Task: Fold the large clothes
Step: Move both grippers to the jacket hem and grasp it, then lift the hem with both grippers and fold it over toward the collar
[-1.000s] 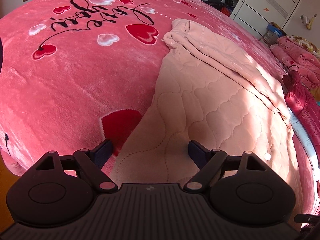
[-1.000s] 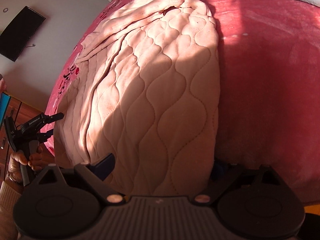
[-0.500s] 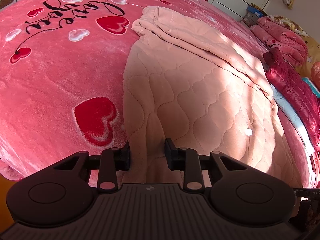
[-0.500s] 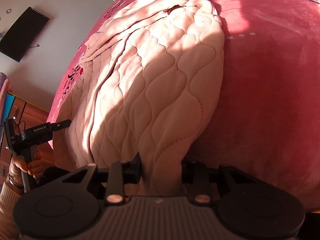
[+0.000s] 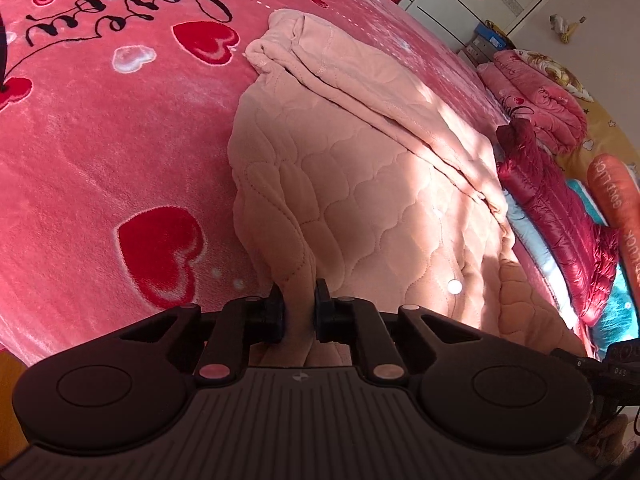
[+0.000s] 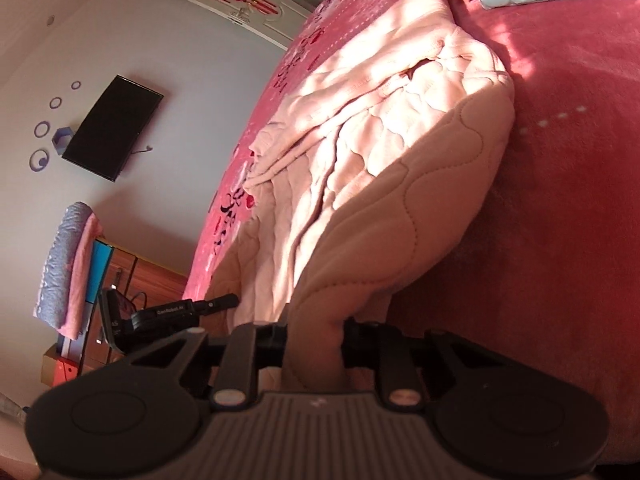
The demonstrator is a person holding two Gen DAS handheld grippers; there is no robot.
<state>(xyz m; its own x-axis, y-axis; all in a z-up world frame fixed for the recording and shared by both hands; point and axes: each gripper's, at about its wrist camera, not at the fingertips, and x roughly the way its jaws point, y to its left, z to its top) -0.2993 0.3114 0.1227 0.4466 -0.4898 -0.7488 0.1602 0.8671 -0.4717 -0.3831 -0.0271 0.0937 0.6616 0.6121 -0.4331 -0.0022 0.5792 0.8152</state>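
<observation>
Pinching a fold of the pale pink quilted garment (image 5: 360,184) at its near hem, the left gripper (image 5: 299,307) was clamped shut on the fabric. The right gripper (image 6: 314,336) likewise held a bunched corner of the same garment (image 6: 384,152) tight between its fingers. The garment lay spread across the bed's pink blanket (image 5: 100,152), printed with red hearts, and its near edge rose from the blanket at both gripped points.
</observation>
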